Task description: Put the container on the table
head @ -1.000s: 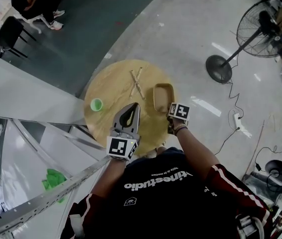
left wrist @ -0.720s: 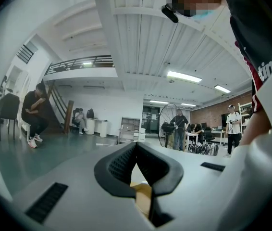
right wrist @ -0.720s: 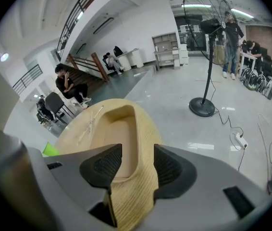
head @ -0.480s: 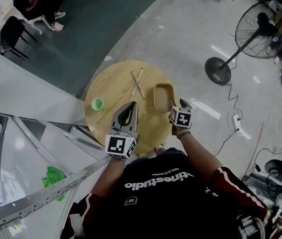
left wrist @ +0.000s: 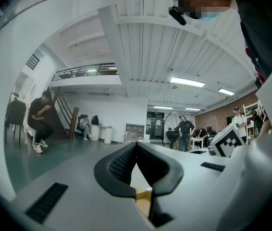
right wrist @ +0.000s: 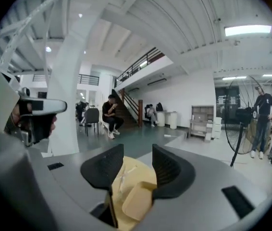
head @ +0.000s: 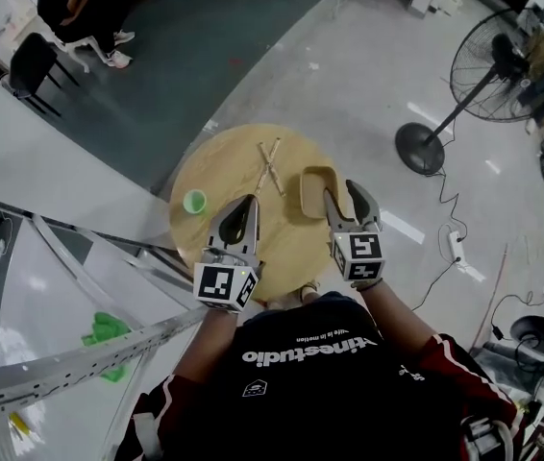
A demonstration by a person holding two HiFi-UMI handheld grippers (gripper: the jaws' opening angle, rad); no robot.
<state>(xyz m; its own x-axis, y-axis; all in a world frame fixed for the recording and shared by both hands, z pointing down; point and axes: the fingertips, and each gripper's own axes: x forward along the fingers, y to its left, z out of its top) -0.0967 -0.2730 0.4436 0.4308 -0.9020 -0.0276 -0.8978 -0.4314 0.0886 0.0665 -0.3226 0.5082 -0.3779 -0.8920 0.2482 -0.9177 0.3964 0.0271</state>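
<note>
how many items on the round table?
3: green cup near the left edge, crossed wooden sticks at the far middle (one pile), tan container at right. Left claw and right claw cover the near side; something small could hide there.

Matt tan container (head: pixel 316 192) on smooth wooden table (head: pixel 222 166).

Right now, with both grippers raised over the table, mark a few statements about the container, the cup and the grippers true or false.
1. The tan rectangular container sits on the round wooden table. True.
2. The right gripper is clamped on the container. False: its jaws stand apart, just eased slightly closer, holding nothing.
3. The small green cup lies on the floor. False: it stands on the table, left of the crossed wooden sticks.
4. The left gripper is shut and empty. True.
</note>
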